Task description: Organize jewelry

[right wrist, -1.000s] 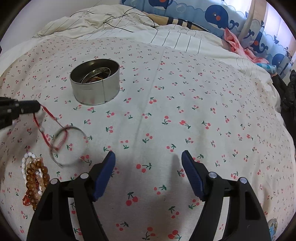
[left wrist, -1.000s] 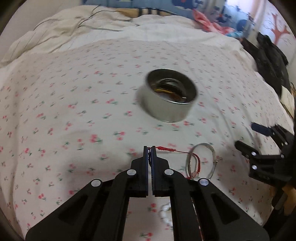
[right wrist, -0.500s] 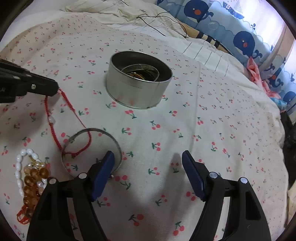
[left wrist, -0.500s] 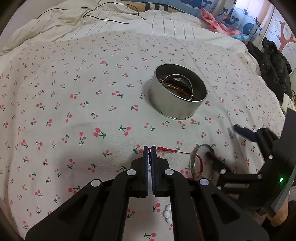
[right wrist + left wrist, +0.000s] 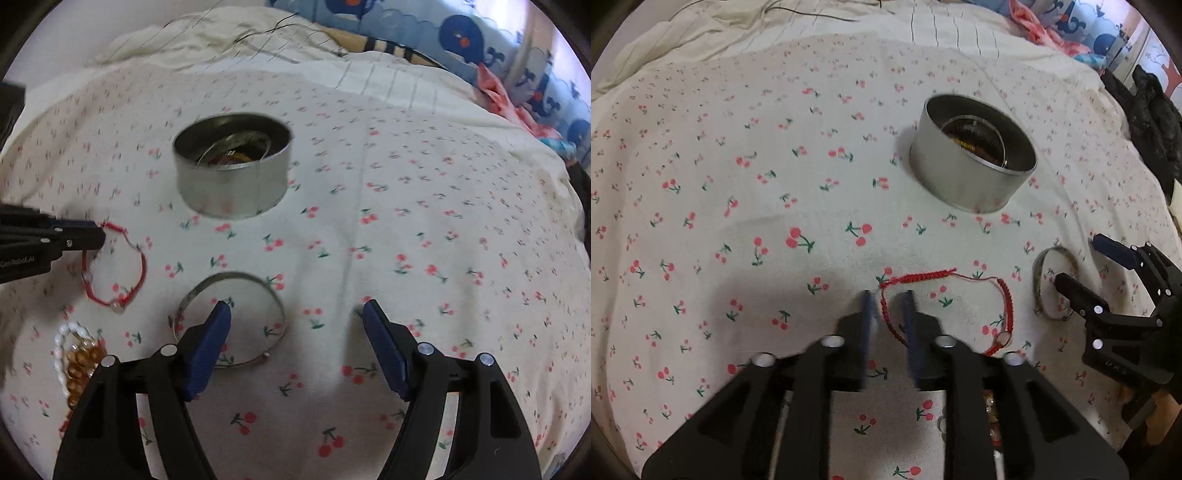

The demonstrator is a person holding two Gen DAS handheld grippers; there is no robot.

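Left tongs [image 5: 886, 295] parted over red cord bracelet [image 5: 923, 276] at lower centre, right tongs [image 5: 297, 310] wide open, one finger [image 5: 218, 325] inside silver bangle [image 5: 236, 277], tin [image 5: 232, 166] beyond.

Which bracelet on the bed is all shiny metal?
The silver bangle, a plain stiff hoop under the right gripper. The red string bracelet is cord; the bead bracelets are beads.
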